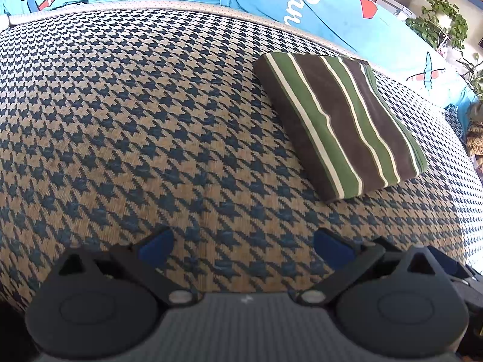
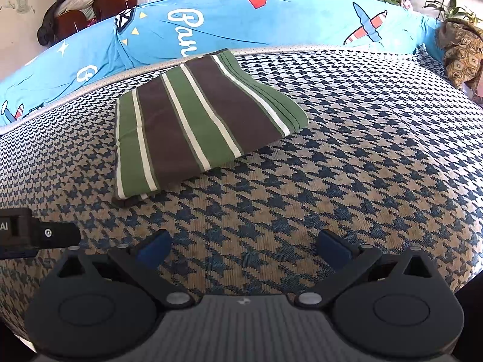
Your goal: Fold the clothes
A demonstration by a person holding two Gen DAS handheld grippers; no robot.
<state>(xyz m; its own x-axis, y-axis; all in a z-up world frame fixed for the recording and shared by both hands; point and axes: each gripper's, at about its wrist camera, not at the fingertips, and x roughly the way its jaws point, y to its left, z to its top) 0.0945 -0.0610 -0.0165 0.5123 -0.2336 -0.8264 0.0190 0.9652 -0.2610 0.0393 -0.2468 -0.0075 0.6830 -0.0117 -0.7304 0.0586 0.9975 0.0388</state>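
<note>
A garment with green, brown and white stripes point(image 1: 341, 123) lies folded into a flat rectangle on the houndstooth sofa seat point(image 1: 120, 120). In the right wrist view it point(image 2: 199, 120) lies ahead and to the left. My left gripper point(image 1: 243, 249) is open and empty, above the seat, short of the garment and to its left. My right gripper point(image 2: 243, 249) is open and empty, above the seat, short of the garment and to its right. Part of the left gripper's black body point(image 2: 36, 232) shows at the left edge of the right wrist view.
A blue cartoon-print cushion point(image 2: 241, 21) runs along the back of the seat, also in the left wrist view point(image 1: 317, 0). A brown patterned cushion point(image 2: 462, 51) sits at the far right end. Houseplants point(image 1: 437, 21), chairs point(image 2: 90, 9) and cabinets stand beyond the sofa.
</note>
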